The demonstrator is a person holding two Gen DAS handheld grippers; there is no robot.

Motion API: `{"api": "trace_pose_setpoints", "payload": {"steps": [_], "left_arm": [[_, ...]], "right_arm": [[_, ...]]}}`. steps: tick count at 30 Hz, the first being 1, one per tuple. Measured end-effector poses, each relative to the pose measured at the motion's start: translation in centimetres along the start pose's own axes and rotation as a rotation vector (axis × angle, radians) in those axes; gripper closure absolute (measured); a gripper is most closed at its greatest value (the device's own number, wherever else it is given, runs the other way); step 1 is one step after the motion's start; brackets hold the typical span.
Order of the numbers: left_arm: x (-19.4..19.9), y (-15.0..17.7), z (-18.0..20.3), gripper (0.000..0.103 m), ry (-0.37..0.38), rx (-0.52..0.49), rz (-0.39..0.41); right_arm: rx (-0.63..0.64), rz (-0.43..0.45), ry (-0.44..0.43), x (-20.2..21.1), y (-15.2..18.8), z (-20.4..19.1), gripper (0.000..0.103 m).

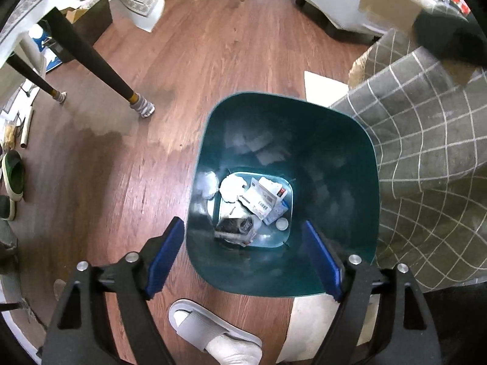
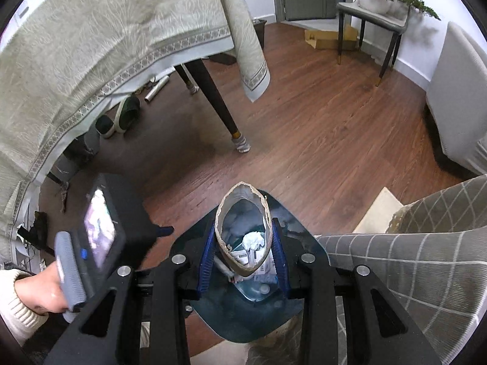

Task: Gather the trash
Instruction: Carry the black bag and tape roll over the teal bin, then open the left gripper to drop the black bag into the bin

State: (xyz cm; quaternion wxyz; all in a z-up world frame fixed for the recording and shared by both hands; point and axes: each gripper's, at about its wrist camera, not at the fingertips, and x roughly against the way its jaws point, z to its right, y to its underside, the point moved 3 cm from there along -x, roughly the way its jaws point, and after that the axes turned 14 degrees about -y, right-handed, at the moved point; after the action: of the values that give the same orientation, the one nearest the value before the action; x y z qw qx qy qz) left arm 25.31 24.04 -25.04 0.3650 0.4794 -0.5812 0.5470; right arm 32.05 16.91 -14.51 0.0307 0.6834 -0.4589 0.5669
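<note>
Table leg: a dark tapered wooden leg (image 1: 91, 60) with a striped sock on its foot stands on the brown wood-plank floor (image 1: 213, 45), well left of the bin.
Your left gripper (image 1: 245, 254): its blue-padded fingers (image 1: 166, 254) stand wide apart over the near rim, nothing between them — it holds nothing.
Bin: the dark teal plastic waste bin (image 1: 350, 158) sits open on the floor, just beside a grey checked cloth (image 1: 426, 152) on its right.
Trash in bin: crumpled white tissue (image 1: 232, 188), printed paper packaging (image 1: 261, 199) and a dark wrapper (image 1: 234, 228) lie on the bottom.
Your right gripper (image 2: 243, 254): clamped on a torn, flattened cardboard tube (image 2: 242, 194) — held upright above the bin's mouth, not yet inside.
Your foot: a grey slipper (image 1: 194, 322) rests near the bin.
</note>
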Motion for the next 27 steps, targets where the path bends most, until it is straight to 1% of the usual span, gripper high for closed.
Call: {"api": "trace_pose_setpoints", "payload": {"steps": [5, 8, 15, 19, 21, 27], "left_arm": [[1.6, -0.3, -1.4, 0.022, 0.016, 0.045, 0.057], [2.7, -0.5, -2.1, 0.026, 0.018, 0.067, 0.092], [6.0, -1.1, -3.8, 0.036, 0.02, 0.103, 0.183], [8.0, -1.3, -4.4, 0.048, 0.035, 0.119, 0.219], [9.2, -1.4, -4.7, 0.049, 0.031, 0.127, 0.252], [12.7, -2.0, -5.6, 0.057, 0.027, 0.159, 0.329]], "right_arm": [[-0.011, -0.044, 0.013, -1.9, 0.2, 0.3, 0.068], [-0.021, -0.069, 0.021, -3.1, 0.4, 0.7, 0.068], [-0.049, -0.128, 0.033, -5.9, 1.0, 1.4, 0.068], [-0.058, -0.16, 0.026, -7.6, 1.7, 1.7, 0.068], [-0.06, -0.178, 0.024, -8.4, 2.0, 1.7, 0.068], [-0.053, -0.221, 0.028, -10.3, 3.1, 1.7, 0.068]]}}
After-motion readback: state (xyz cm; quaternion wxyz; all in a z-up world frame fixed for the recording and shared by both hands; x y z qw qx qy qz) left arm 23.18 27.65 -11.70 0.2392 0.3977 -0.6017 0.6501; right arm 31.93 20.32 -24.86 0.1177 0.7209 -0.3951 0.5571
